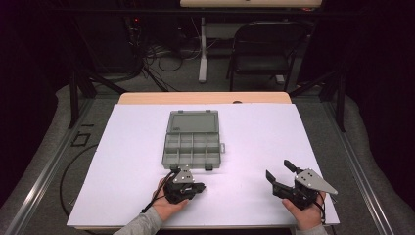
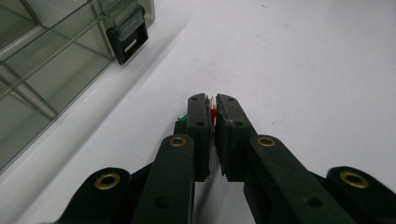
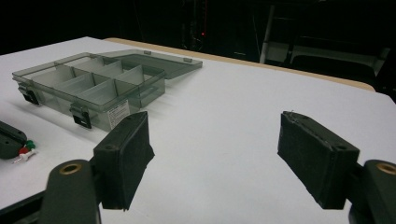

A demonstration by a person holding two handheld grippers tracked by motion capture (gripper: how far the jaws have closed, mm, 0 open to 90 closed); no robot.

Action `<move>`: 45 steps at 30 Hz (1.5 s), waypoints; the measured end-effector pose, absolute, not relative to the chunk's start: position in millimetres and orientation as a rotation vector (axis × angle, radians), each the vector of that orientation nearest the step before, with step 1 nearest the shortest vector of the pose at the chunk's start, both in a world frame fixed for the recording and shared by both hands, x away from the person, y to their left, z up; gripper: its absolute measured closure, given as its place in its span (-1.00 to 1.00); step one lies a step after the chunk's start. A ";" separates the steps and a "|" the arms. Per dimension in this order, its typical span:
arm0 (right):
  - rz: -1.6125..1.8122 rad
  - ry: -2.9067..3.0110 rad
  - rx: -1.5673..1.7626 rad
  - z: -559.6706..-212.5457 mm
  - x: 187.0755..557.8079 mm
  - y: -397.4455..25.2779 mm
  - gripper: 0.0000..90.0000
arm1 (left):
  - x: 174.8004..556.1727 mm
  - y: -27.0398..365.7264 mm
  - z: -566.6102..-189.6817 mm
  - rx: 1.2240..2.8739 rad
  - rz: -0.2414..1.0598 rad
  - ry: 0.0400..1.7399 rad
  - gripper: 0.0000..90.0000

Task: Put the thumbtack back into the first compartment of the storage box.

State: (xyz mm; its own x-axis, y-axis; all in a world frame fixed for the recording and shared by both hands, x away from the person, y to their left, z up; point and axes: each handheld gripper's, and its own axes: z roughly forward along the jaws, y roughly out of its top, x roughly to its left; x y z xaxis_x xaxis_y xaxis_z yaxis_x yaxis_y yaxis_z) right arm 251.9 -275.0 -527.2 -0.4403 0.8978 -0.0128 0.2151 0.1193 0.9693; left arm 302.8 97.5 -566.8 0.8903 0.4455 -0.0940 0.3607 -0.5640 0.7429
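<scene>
Left gripper (image 2: 213,109) pinches red and green pushpins (image 2: 213,113) at 6 o'clock of the open organizer box (image 1: 192,142), right gripper (image 3: 215,161) spread idle at 4 o'clock; pins look light, slippery, sharp-tipped, so grip the heads.

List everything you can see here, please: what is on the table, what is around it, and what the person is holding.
Organiser box: one, clear grey, lid open, empty compartments, middle of the table.
Box latches: two, black, on the box's near edge.
Push pins: at least two, red and green, pinched at the left gripper's tips.
Table: one, white top with a wooden far edge.
Folding chair: one, black, beyond the table.
Cables: several, dark, on the floor behind.
Left gripper: one, black, fingers closed on the pins.
Right gripper: one, black, fingers wide apart.
Hands: two, bottom edge.
</scene>
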 end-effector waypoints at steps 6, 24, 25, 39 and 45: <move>1.353 1.759 1.085 -527.3 252.1 -275.5 -0.45 | 301.4 97.2 -566.4 2.228 0.140 0.583 0.90; 1.350 1.751 1.095 -526.9 252.2 -278.1 -0.45 | 299.8 119.2 -547.4 2.041 0.109 0.625 0.90; 1.351 1.750 1.098 -527.1 252.4 -278.3 -0.45 | 299.4 121.9 -545.2 2.023 0.116 0.633 0.90; 1.347 1.755 1.100 -527.1 252.7 -278.5 -0.45 | 304.3 160.7 -530.1 1.804 0.146 0.780 0.90; 1.352 1.755 1.099 -527.3 253.0 -278.7 -0.45 | 307.7 175.8 -526.5 1.748 0.179 0.842 0.90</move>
State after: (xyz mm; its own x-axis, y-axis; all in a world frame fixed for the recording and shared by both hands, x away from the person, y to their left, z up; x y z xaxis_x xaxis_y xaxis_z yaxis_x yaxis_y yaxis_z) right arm 253.0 -278.7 -527.3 -0.4320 0.9019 -0.0065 0.2237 0.1141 0.9679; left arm 307.7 175.8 -526.5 0.7330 0.6157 -0.2890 0.4452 -0.1132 0.8882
